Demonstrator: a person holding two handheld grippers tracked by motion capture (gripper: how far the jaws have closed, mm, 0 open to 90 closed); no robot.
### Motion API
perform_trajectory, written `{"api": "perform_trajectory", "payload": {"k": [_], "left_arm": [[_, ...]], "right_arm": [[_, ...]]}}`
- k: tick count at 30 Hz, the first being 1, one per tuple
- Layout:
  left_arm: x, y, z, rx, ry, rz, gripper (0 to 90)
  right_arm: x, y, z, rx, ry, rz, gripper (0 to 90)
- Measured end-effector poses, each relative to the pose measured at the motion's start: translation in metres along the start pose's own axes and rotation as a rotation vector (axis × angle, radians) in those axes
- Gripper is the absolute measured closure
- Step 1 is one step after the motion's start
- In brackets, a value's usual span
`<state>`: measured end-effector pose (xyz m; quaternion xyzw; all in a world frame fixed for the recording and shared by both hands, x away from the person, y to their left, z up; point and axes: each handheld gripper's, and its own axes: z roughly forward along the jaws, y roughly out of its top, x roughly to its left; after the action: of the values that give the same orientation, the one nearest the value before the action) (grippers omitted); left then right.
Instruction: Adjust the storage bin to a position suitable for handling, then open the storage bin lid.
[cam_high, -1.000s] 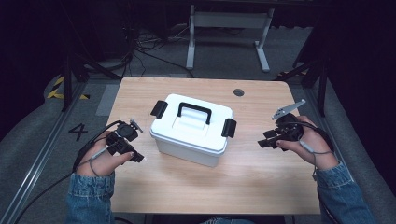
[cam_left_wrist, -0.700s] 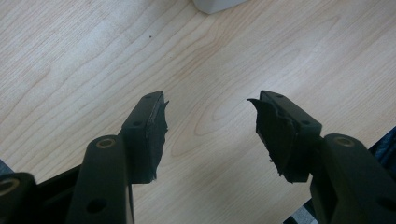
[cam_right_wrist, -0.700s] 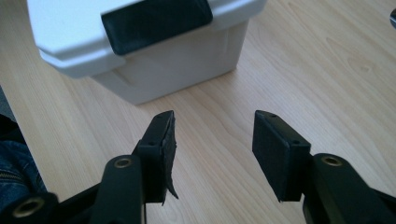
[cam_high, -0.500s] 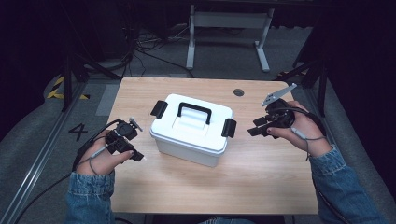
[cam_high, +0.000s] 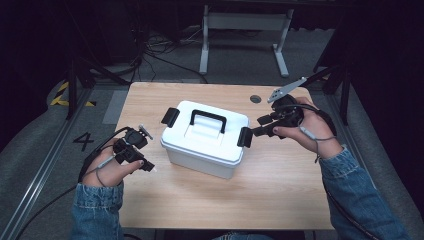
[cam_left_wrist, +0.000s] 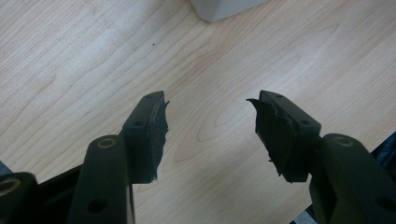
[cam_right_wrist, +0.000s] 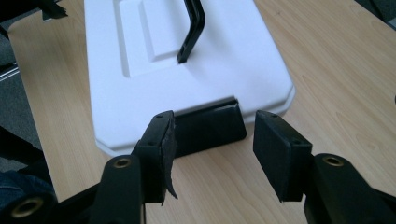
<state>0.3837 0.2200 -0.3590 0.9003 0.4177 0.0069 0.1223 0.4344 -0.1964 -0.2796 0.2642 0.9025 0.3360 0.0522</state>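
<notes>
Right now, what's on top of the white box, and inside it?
On the white box: its lid, a black carry handle, and a black latch at each end. The lid is on, so the inside is hidden.

The white box (cam_high: 205, 140) looks smooth matt plastic with black plastic latches (cam_right_wrist: 210, 128), on a pale wood-grain table (cam_high: 280, 190).

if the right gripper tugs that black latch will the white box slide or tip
Probably slide rather than tip: the white box looks broad and low, sitting flat on the smooth wooden table. It looks like stiff plastic, so it should hold its shape. The black latch seems hinged, so it may swing up first. The right gripper is open around it.
</notes>
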Motion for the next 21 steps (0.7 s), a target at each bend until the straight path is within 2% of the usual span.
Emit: {"api": "perform_trajectory", "payload": {"k": [13,21], "left_arm": [[0.001,-0.003,-0.004,-0.020,0.006,-0.005,45.0],[0.002,-0.007,-0.006,-0.026,0.012,-0.011,45.0]], "right_arm": [[0.007,0.036,0.028,-0.024,0.054,-0.030,49.0],[0.004,0.054,0.056,-0.023,0.081,-0.036,49.0]]}}
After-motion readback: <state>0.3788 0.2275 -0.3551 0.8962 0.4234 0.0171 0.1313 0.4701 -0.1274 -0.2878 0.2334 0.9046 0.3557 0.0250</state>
